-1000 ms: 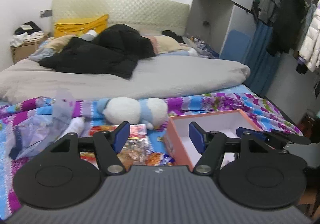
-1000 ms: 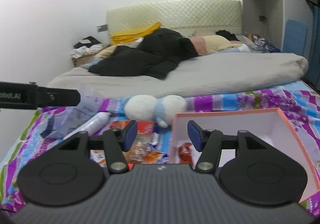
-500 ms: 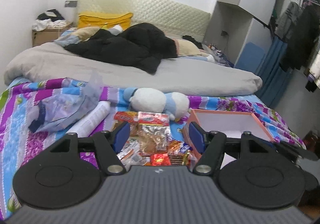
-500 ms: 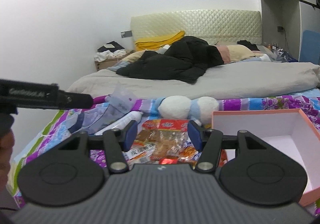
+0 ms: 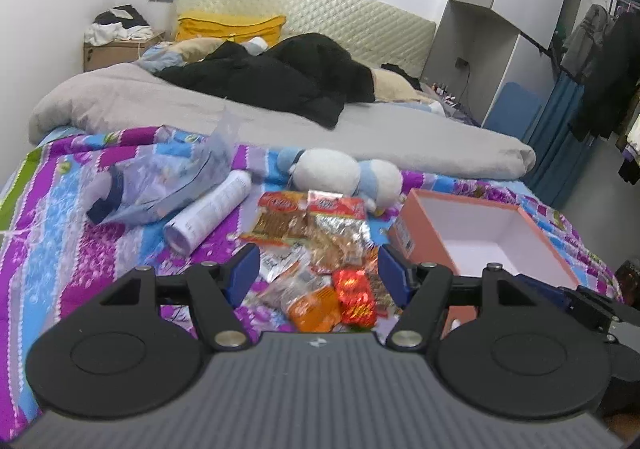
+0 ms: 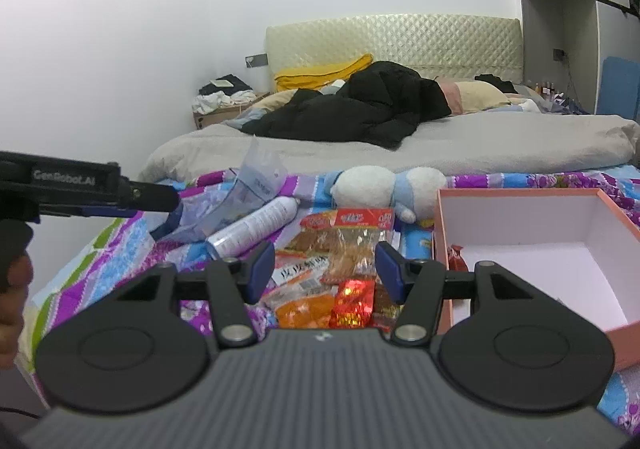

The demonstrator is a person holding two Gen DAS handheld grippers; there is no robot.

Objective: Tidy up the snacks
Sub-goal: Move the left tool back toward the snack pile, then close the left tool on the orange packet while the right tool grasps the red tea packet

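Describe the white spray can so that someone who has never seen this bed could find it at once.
Start at the colourful patterned bedspread at the foot of the bed. Left of the pile of snack packets and right of the crumpled clear plastic bag lies the white spray can. It is the only long, smooth cylinder there, lying on its side.

I see the snack packets (image 5: 320, 249) heaped loosely on the bedspread, just beside the open pink box (image 5: 480, 233).
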